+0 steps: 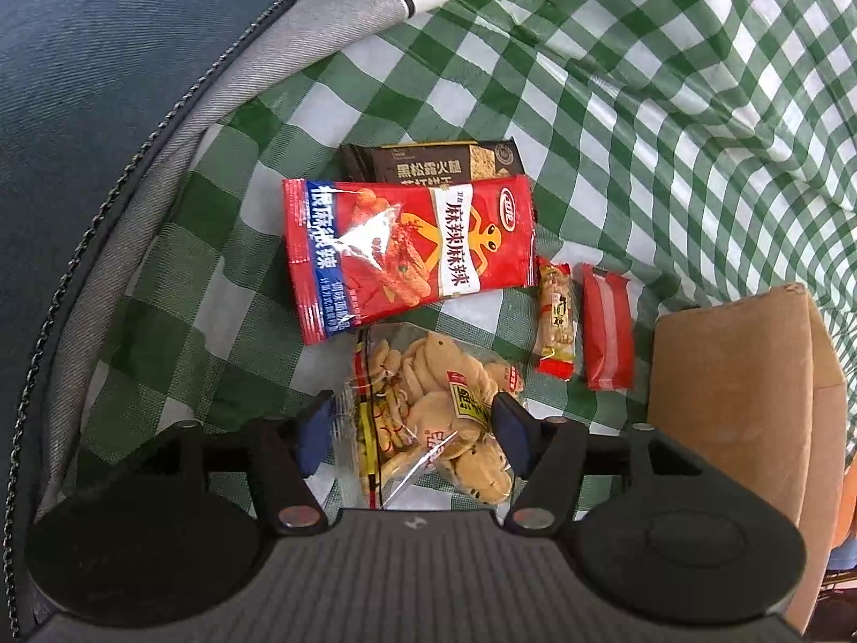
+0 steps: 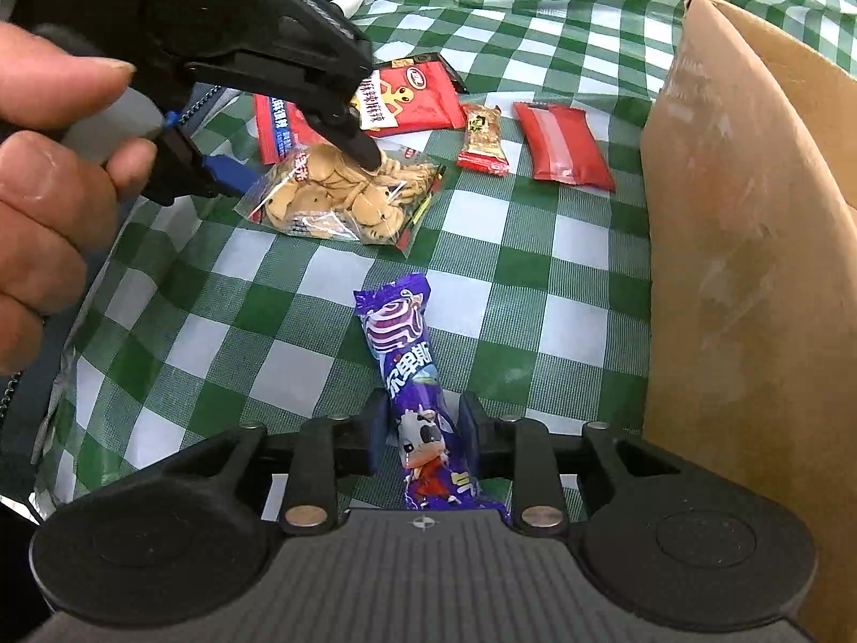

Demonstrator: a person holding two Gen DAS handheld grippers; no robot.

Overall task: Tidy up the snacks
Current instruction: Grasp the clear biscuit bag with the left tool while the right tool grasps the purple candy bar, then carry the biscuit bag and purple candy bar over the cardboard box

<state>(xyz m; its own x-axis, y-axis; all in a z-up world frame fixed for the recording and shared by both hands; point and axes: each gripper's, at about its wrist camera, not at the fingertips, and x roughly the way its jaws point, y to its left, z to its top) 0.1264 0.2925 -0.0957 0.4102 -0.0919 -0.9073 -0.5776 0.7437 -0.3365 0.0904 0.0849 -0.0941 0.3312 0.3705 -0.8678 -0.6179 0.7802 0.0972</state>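
Your left gripper [image 1: 412,436] straddles the clear biscuit bag [image 1: 434,423] without pinching, and your right gripper [image 2: 423,442] sits narrow around the purple candy bar [image 2: 412,375], so either slick wrapper could slip out as you lift.

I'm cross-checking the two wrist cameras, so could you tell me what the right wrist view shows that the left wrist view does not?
Only the right wrist view shows the purple snack bar lying between the right gripper jaws, and the hand holding the left gripper.

Only the left wrist view shows the dark cracker pack clearly, and the blue fabric.

Both show the clear biscuit bag, big red packet, two small red snacks and cardboard box.
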